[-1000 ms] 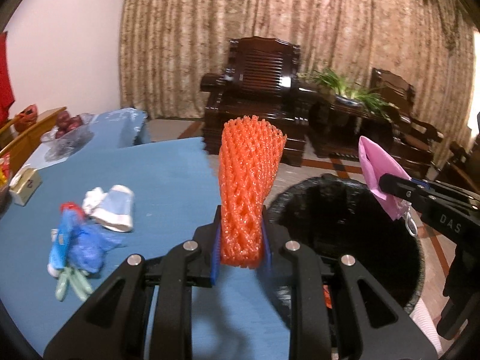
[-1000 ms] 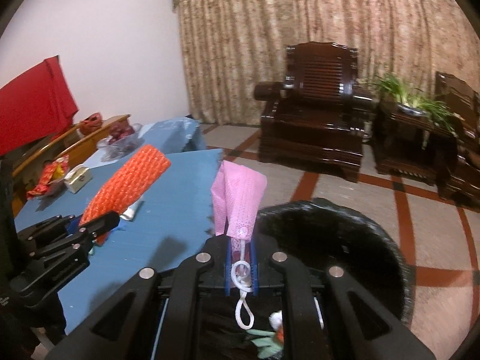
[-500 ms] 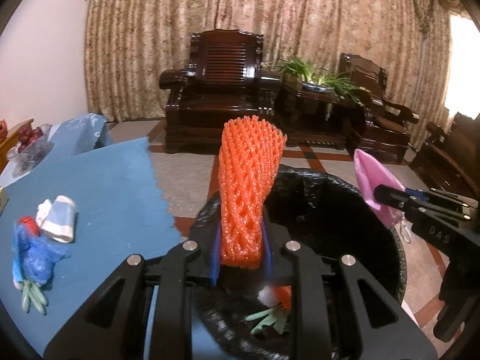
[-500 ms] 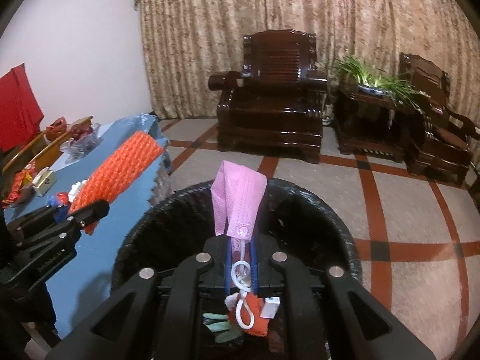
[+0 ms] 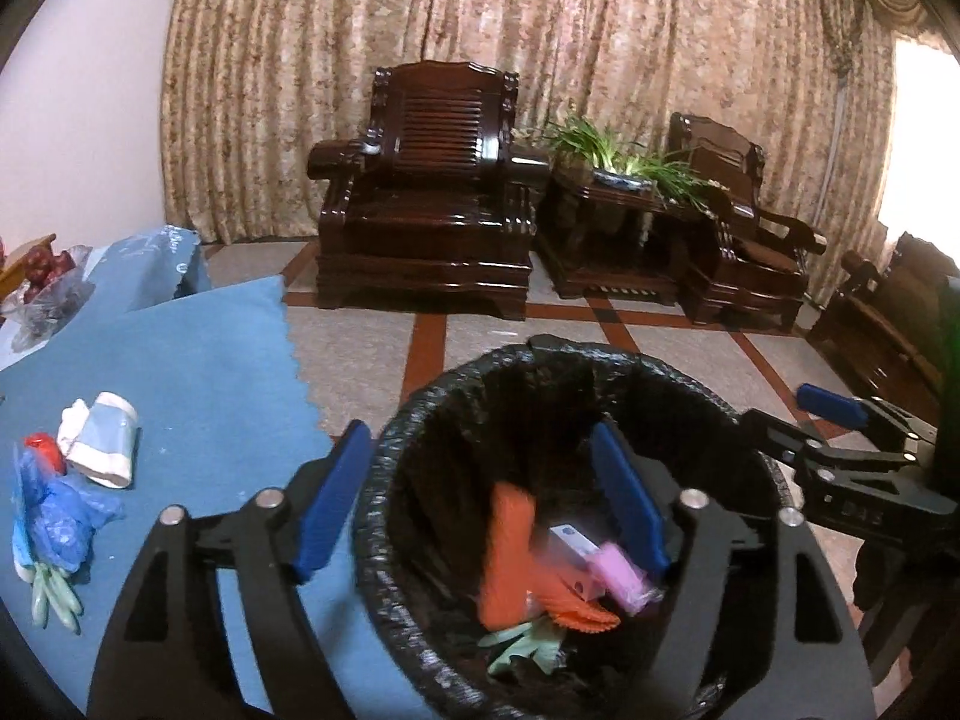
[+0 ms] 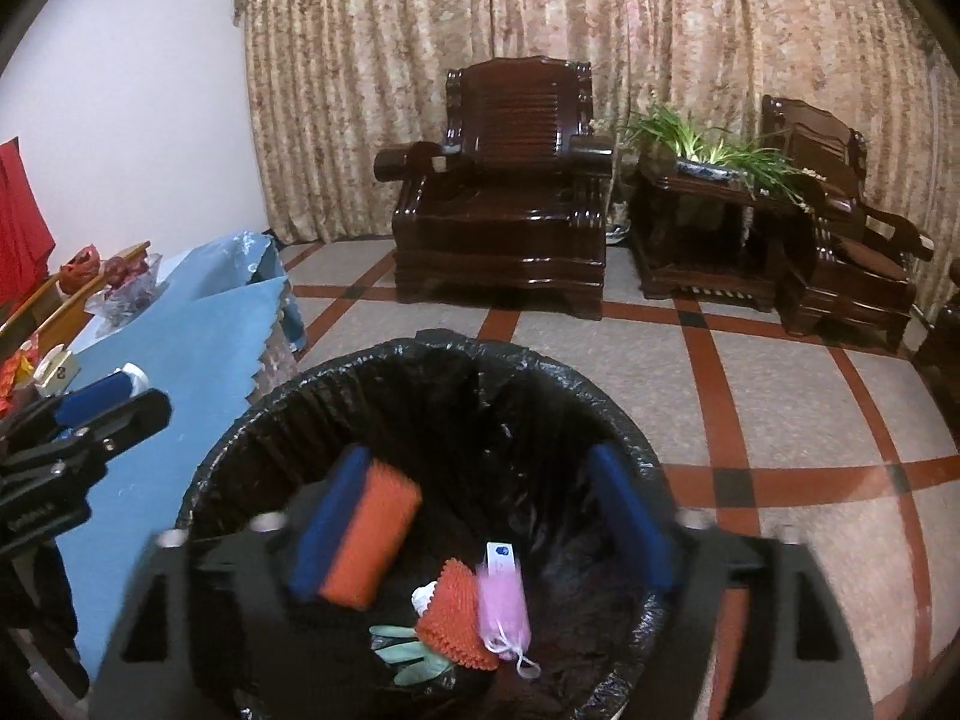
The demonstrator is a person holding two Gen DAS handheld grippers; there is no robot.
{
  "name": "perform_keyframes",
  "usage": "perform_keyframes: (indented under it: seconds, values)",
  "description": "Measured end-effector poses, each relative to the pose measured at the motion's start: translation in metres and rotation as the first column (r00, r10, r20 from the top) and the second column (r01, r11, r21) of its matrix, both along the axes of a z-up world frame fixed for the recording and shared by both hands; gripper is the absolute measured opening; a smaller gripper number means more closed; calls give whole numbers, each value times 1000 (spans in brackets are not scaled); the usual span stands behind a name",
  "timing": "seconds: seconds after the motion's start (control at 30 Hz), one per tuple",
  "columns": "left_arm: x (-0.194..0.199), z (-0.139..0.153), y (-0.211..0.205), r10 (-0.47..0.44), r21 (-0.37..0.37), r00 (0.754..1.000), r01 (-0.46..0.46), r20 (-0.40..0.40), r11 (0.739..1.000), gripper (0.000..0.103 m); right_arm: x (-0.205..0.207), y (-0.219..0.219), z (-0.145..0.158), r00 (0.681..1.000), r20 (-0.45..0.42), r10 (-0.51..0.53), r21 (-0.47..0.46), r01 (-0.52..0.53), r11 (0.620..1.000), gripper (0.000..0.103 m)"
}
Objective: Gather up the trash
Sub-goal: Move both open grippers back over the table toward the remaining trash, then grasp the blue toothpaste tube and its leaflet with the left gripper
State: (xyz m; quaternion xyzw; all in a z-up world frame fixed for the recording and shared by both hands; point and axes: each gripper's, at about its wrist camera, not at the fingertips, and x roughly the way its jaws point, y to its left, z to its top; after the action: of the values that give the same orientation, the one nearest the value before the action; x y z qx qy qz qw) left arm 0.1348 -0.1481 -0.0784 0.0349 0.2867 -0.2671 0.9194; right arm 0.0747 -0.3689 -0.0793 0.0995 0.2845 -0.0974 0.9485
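Now both grippers stood wide apart over the black-lined trash bin [image 5: 420, 420], holding nothing. The left gripper [image 5: 480, 492] had its blue pads [image 5: 330, 498] spread, one outside the bin's rim, the other over its mouth; the right gripper [image 6: 480, 510] hung likewise spread above the opening. Inside the bin lay the orange foam net [image 6: 369, 540], blurred, beside a second orange net piece [image 6: 456, 612], the pink mesh pouch [image 6: 504, 606] with its white loop, and some pale green scraps [image 6: 408, 654] (what exactly they were could not be told). On the blue tablecloth [image 5: 198, 372] to the left sat a crumpled blue plastic bag [image 5: 54, 516] and a white paper cup [image 5: 102, 444], just beside each other, well apart from the bin.
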Motion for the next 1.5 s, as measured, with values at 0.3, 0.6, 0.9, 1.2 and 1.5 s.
perform_keyframes:
  seconds: [0.3,0.6,0.9,1.2,1.5]
  values:
    - [-5,18,58,105,2,993,-106,54,994,90,-1,24,20,995,71,73,15,-74,997,97]
    - [-7,31,127,258,9,963,-260,77,966,91,14,77,32,976,101,195,0,-196,981,97]
    - [-13,27,195,397,43,912,-403,103,914,91,37,130,33,946,105,306,6,-308,951,97]
    - [-4,16,251,505,68,856,-514,109,855,91,65,187,30,909,101,404,-6,-406,914,97]
    - [14,-6,266,545,92,834,-552,90,829,91,99,229,21,885,73,460,-12,-460,888,97]
